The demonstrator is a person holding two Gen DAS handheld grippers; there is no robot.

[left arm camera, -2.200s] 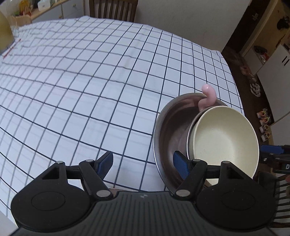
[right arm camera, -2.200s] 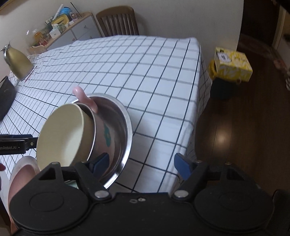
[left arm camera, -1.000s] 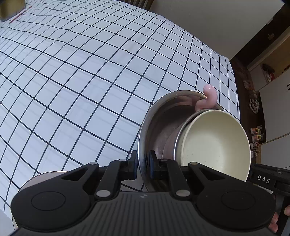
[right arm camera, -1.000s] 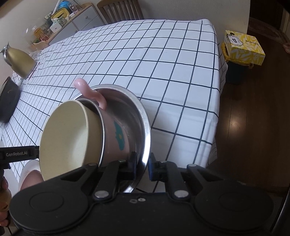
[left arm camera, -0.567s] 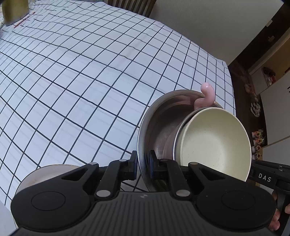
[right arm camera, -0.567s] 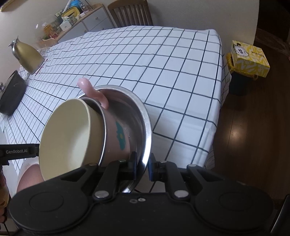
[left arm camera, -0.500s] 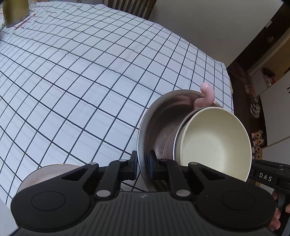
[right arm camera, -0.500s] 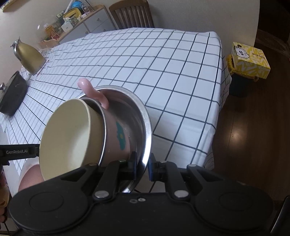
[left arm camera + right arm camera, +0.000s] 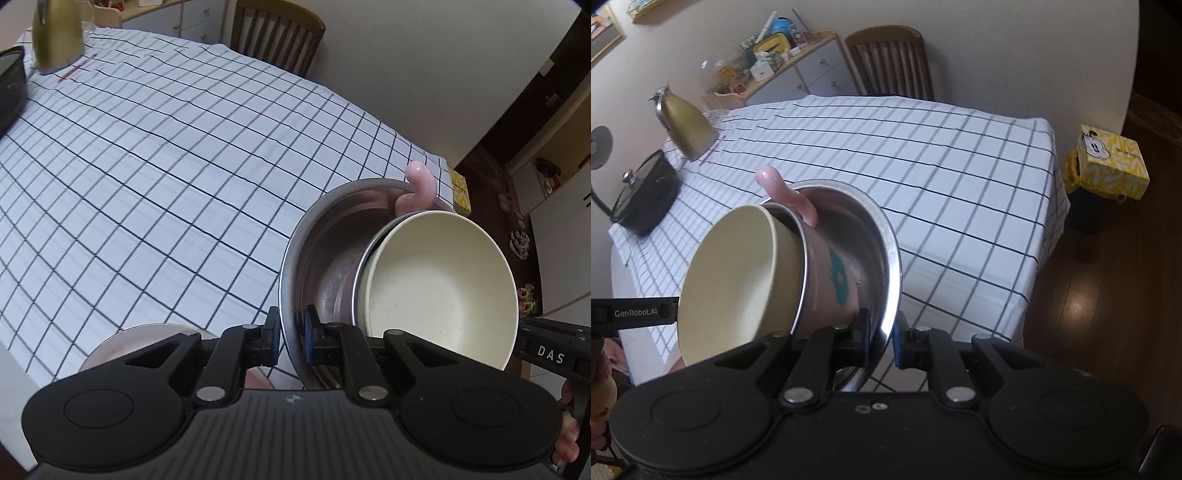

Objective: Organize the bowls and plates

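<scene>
A steel bowl (image 9: 321, 236) holds a pink cup-like bowl with a curled pink handle (image 9: 419, 184) and a cream bowl (image 9: 439, 288) nested inside. My left gripper (image 9: 290, 334) is shut on the steel bowl's rim. My right gripper (image 9: 879, 336) is shut on the opposite rim of the steel bowl (image 9: 882, 236); the cream bowl (image 9: 738, 277) and pink cup (image 9: 827, 273) tilt towards the left. The stack is held above the checked table (image 9: 155, 177). A pink plate (image 9: 122, 343) lies below the left gripper.
A gold kettle (image 9: 685, 125) and a black lidded pot (image 9: 642, 195) stand at the table's far left. A wooden chair (image 9: 890, 62) is behind the table. A yellow box (image 9: 1112, 162) sits on the floor to the right, past the table edge.
Both grippers closed on the steel bowl's rim and lifted the nested stack; the views have risen and tilted, so more of the table's far end shows.
</scene>
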